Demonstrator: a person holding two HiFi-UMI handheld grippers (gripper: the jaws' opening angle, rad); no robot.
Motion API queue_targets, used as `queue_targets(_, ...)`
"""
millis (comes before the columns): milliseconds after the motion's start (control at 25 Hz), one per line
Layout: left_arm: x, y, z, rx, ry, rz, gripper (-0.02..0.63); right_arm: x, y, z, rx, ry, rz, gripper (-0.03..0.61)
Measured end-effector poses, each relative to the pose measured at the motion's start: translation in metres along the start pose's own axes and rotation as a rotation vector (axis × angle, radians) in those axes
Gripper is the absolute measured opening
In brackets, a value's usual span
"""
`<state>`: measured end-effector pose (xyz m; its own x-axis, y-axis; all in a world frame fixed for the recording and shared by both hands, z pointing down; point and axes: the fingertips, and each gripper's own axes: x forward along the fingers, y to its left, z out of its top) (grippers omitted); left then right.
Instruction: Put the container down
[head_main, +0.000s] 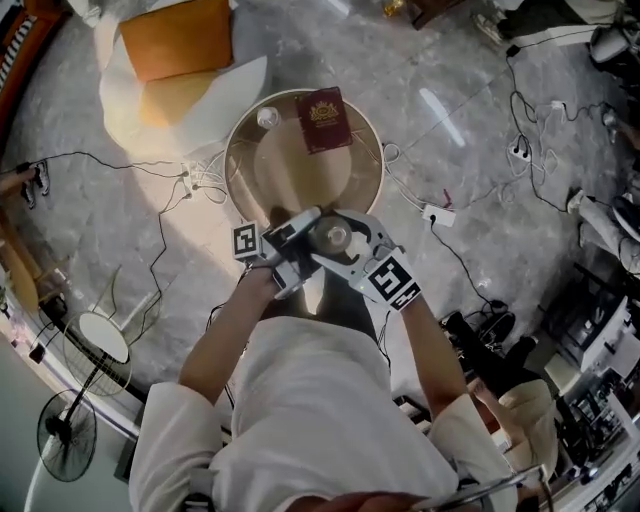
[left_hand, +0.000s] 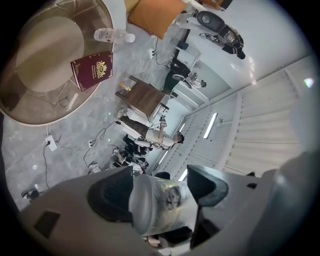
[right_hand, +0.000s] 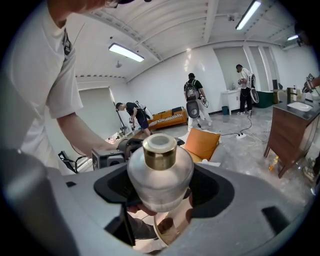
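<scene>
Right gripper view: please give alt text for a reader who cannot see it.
The right gripper holds a round frosted container with a gold neck between its jaws. Behind it are an orange cushion on the grey floor, a wooden cabinet at the right, and several people far off.

The container (right_hand: 160, 177) has a frosted, matt, glass-like body and a shiny brass-coloured metal collar (right_hand: 160, 154). At twelve o'clock, the round table (head_main: 290, 180) is glossy glass; the floor (head_main: 470, 60) is polished stone.
</scene>
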<state>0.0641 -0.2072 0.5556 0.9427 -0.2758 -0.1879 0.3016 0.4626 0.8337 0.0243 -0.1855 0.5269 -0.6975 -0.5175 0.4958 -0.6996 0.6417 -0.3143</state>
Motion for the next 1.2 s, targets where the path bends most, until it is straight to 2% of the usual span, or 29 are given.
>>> queue_targets(280, 0.003, 0.05, 0.053, -0.044, -0.016, 0.051, 0.311, 0.038, -0.046, -0.041, 0.072, 0.003, -0.05, 0.333)
queue_targets(560, -0.002, 0.084, 0.082, -0.028, -0.044, 0.102, 0.311, 0.054, -0.071, -0.071, 0.127, 0.0, -0.094, 0.333)
queue_targets(800, -0.005, 0.108, 0.101, -0.029, -0.054, 0.111, 0.311, 0.069, -0.096, -0.098, 0.185, -0.009, -0.126, 0.333)
queue_targets(1200, -0.012, 0.153, 0.136, -0.019, -0.065, 0.143, 0.311, 0.096, -0.135, -0.144, 0.216, 0.013, -0.162, 0.333)
